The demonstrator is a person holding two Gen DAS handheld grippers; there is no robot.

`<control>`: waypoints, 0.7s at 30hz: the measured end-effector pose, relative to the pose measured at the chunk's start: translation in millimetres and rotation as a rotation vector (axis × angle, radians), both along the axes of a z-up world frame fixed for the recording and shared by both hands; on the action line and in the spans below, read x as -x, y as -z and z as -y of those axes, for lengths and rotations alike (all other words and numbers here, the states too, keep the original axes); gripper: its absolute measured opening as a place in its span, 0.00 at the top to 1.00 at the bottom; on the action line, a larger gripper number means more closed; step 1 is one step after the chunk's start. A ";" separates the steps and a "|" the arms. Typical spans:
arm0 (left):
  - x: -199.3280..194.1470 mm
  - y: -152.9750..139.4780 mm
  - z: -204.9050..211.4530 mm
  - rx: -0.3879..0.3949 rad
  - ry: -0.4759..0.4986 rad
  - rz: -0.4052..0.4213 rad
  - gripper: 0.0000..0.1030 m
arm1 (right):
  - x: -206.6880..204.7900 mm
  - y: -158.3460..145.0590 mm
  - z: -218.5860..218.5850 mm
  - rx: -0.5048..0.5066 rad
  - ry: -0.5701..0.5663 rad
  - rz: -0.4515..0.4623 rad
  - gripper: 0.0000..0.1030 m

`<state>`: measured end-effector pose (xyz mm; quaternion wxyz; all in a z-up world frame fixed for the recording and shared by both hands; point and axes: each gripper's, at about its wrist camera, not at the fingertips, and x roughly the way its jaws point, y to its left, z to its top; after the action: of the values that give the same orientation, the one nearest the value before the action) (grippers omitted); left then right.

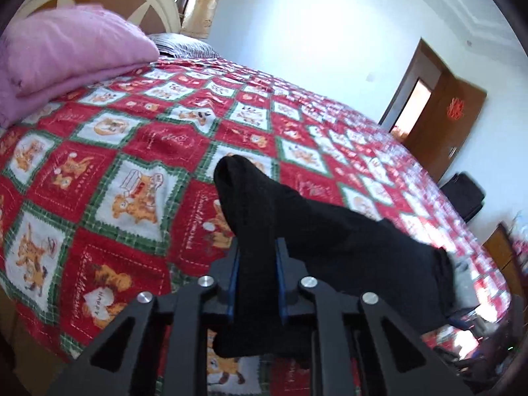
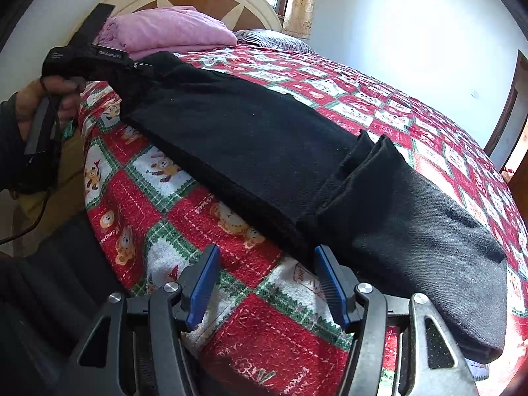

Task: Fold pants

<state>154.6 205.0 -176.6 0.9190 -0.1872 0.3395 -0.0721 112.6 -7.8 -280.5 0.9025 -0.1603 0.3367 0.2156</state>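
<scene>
Here the black pants (image 2: 250, 145) lie stretched across the red patchwork bedspread (image 2: 231, 231), running from the upper left of the right wrist view down to the lower right, their near long edge close to the bed's front edge. The left gripper (image 1: 255, 257) has its jaws drawn narrow on a bunched fold of the pants' cloth, pads pressing it from both sides — that end is lifted off the bedspread. In the right wrist view a hand (image 2: 43, 99) holds this tool at the left edge of the frame. The right gripper (image 2: 267, 264) stands half wide with nothing between its blue pads (image 2: 201, 293); its right-hand finger seems to sit just beside the pants' near edge, though contact is hard to judge. Beyond the pants, the bedspread is open toward the right — folded pink bedding (image 1: 66, 59) fills the upper left.
</scene>
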 end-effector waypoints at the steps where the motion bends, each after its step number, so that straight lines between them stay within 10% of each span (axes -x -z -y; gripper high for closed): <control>1: 0.4 0.7 -4.1 0.042 -0.003 0.002 0.82 | -0.6 -1.9 1.8 -0.002 0.004 0.002 0.41; 8: 8.9 -19.9 0.5 0.184 0.028 0.075 0.82 | -5.2 -31.7 28.3 -0.039 0.066 0.034 0.41; 21: 20.1 -104.6 98.5 0.202 0.253 0.228 0.82 | -20.1 -62.8 145.3 -0.197 0.404 -0.026 0.41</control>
<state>134.5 106.5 -72.0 0.9116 -0.2249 0.2449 -0.2417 132.8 -153.1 -217.8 0.9342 0.0020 0.3508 0.0644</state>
